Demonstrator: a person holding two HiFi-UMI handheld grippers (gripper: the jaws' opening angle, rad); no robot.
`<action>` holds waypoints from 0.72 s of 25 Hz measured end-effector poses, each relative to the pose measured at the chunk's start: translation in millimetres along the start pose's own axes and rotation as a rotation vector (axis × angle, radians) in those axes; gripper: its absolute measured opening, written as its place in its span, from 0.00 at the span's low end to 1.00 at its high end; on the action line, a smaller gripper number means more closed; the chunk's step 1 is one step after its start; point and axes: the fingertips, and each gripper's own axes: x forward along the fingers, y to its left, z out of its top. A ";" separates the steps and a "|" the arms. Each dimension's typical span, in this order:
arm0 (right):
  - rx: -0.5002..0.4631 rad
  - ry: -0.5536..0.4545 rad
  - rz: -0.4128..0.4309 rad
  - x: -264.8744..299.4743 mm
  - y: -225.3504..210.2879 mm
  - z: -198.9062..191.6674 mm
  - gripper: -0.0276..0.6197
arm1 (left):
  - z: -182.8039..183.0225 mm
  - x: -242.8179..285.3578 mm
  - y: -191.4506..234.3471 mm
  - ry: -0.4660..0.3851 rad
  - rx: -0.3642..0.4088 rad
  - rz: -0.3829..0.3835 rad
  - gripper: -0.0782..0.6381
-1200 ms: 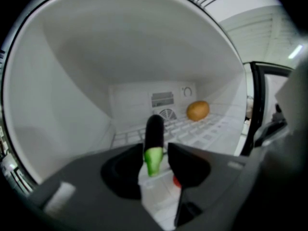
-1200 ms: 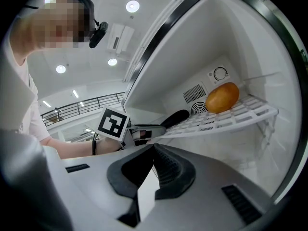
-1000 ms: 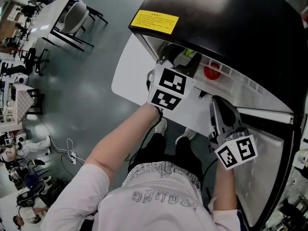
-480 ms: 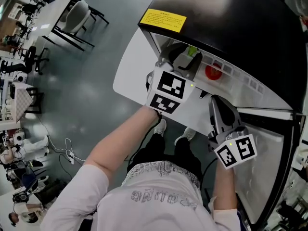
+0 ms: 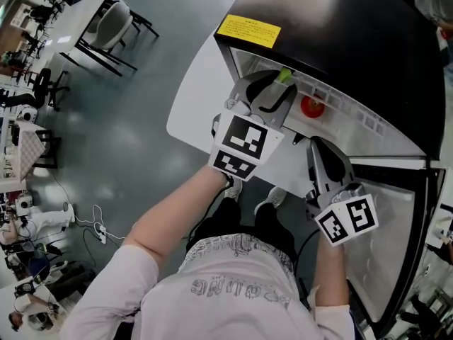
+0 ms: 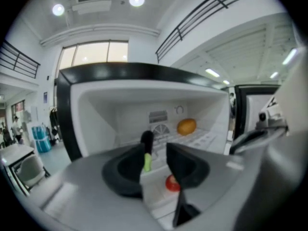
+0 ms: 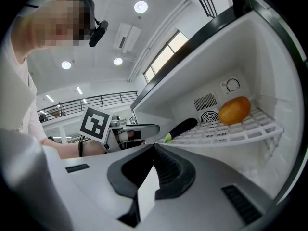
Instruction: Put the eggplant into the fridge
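The eggplant [image 7: 183, 127], dark with a green stem end, lies on the white wire shelf [image 7: 231, 131] inside the open fridge. In the left gripper view the eggplant [image 6: 147, 150] shows in the gap between the jaws, beyond the tips and untouched. My left gripper [image 5: 265, 94] hangs at the fridge opening with its jaws apart and closing on nothing. The right gripper view shows the left gripper [image 7: 132, 129] just left of the eggplant, apart from it. My right gripper [image 5: 318, 151] hovers lower right in front of the fridge, shut and empty.
An orange fruit [image 7: 234, 109] rests at the back of the same shelf by the vent. A red tomato [image 5: 311, 105] sits lower in the fridge. The white door panel [image 5: 195, 94] stands open at the left, and a black-framed door [image 5: 400, 246] at the right.
My left gripper has lifted a little at the fridge opening, and more of its fingers show now. The right gripper has barely shifted.
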 end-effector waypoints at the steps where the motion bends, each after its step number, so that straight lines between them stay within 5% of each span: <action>1: -0.003 -0.002 -0.001 0.9 2.6 0.7 0.05 | 0.0 -3.5 0.5 -0.004 0.000 -0.004 0.31; 18: -0.043 -0.019 -0.044 3.0 29.7 13.4 0.05 | -7.3 -52.4 -4.1 -0.043 -0.023 -0.076 0.18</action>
